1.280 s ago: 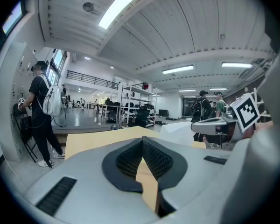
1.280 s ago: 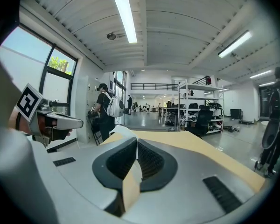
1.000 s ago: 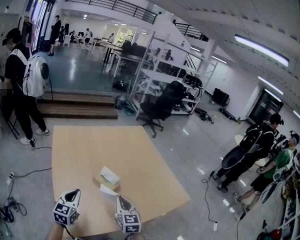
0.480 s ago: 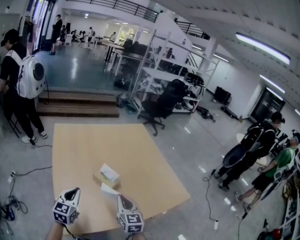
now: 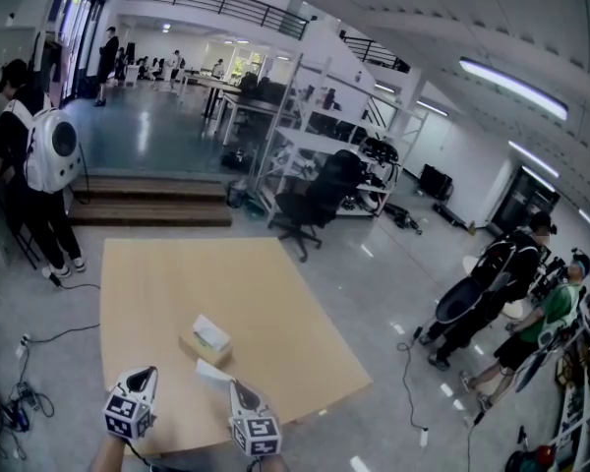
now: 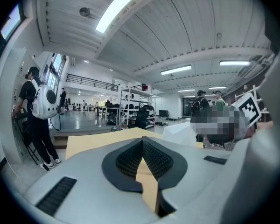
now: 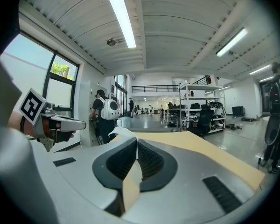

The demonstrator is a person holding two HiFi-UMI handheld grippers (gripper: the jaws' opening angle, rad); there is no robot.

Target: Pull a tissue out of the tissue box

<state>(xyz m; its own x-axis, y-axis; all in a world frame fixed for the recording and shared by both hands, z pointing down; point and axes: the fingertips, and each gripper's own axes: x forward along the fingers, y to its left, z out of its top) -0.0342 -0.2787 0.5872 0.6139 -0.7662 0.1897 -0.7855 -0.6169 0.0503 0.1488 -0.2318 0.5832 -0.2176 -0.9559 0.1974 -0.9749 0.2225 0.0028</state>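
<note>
right tongs (image 7: 136, 140), held nearly level, pinch the tissue (image 5: 211, 370); left tongs (image 6: 142, 140) beside them seem closed and empty.

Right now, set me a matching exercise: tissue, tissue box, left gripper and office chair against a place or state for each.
1 tissue
2 tissue box
3 left gripper
4 office chair

A on the floor beyond the table
B shut, empty
C held by the shut right gripper
D on the table

Pairs: 1-C, 2-D, 3-B, 4-A
</note>
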